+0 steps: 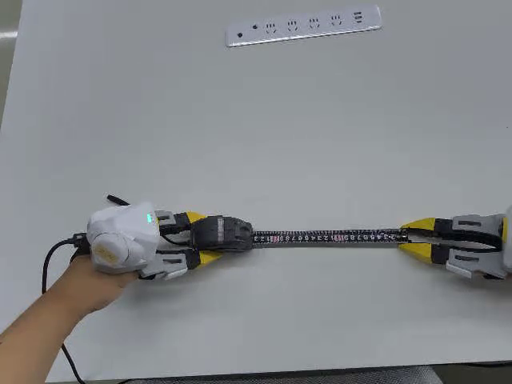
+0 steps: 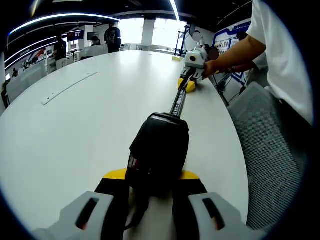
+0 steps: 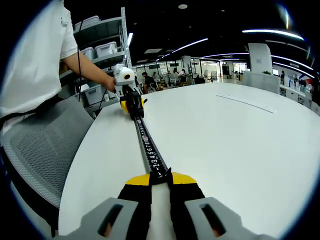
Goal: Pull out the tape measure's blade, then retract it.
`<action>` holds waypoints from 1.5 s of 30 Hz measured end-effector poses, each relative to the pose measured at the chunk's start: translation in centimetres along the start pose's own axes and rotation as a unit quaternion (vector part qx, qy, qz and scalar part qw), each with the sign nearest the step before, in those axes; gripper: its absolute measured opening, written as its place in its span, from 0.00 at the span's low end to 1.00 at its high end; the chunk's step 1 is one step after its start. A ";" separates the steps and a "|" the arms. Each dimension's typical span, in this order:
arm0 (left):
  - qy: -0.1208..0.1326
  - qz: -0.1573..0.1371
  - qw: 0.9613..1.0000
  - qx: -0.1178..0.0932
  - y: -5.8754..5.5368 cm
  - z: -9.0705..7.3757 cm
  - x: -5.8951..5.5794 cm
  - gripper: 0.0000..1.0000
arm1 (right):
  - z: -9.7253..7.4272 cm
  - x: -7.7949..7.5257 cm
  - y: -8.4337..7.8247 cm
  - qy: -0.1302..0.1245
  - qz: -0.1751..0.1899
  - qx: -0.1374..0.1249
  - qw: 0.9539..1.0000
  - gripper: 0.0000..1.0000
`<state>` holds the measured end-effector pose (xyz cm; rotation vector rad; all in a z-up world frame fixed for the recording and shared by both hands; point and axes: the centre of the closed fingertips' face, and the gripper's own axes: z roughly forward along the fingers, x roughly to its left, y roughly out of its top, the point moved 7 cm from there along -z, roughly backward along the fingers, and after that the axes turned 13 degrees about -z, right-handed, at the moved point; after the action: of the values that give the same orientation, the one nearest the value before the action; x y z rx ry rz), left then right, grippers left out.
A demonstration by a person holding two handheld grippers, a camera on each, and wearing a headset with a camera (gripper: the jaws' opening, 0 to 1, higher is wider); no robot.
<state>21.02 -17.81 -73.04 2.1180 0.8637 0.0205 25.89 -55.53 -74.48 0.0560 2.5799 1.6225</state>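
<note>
Lying near the front edge of the table [image 1: 320, 144], the tape measure [image 1: 222, 234] is being squeezed by the left gripper [image 1: 204, 237]; the right gripper [image 1: 416, 237] is pinching the tip of the pulled-out blade [image 1: 328, 238]. The head view is showing a power strip [image 1: 304, 26]; the gripper views, a chair [image 3: 40, 145].

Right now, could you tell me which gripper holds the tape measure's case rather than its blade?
The left gripper: its jaws clamp the black case, while the right gripper pinches the tip of the extended blade.
</note>
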 end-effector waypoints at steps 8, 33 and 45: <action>0.002 0.001 1.000 0.001 0.1 0.0 -0.1 0.30 | 0.0 0.0 0.0 -0.001 0.003 0.000 1.000 0.12; 0.018 -0.003 1.000 0.011 0.4 -0.1 0.1 0.40 | 0.6 0.3 1.0 -0.007 0.015 0.016 1.000 0.25; 0.026 -0.008 1.000 0.011 0.0 -0.4 0.1 0.49 | 0.7 0.5 1.6 -0.018 0.026 0.011 0.999 0.33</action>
<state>20.97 -17.47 -72.76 2.1386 0.9152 0.0589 25.45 -54.19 -73.31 0.1540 2.5919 1.5941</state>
